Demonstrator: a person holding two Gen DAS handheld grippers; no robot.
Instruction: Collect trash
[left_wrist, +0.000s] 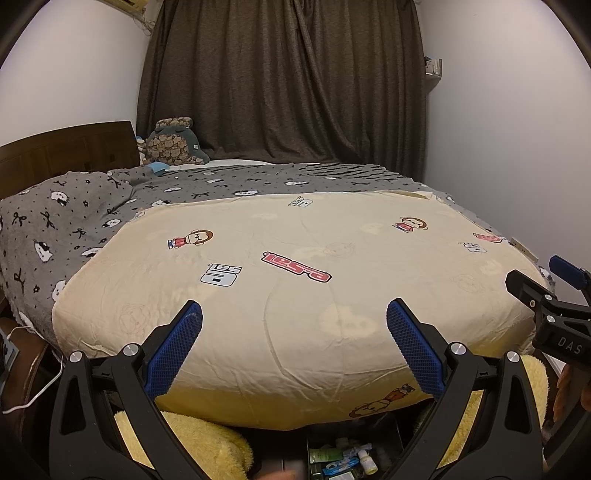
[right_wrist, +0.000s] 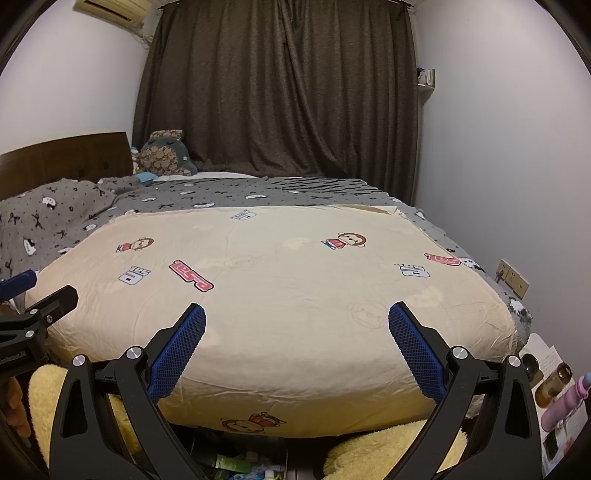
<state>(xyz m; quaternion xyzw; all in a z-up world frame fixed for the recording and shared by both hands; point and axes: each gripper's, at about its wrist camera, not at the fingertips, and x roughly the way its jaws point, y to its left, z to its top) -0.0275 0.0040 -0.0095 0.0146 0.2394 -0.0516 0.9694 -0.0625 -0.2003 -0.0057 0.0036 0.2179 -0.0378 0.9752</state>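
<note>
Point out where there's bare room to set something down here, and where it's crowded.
Free: the cream quilt, bare from the grey blanket down to its near edge ahead of both open grippers, left gripper and right gripper. Crowded: the plush toys by the headboard, the bottles at right, and the box of small items below the bed.

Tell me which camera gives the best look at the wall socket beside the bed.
The right wrist view. The wall socket shows there as a gold plate on the white wall, past the bed's right edge, with a plug in it. In the left wrist view only a sliver of the same plate shows, at the quilt's edge.
</note>
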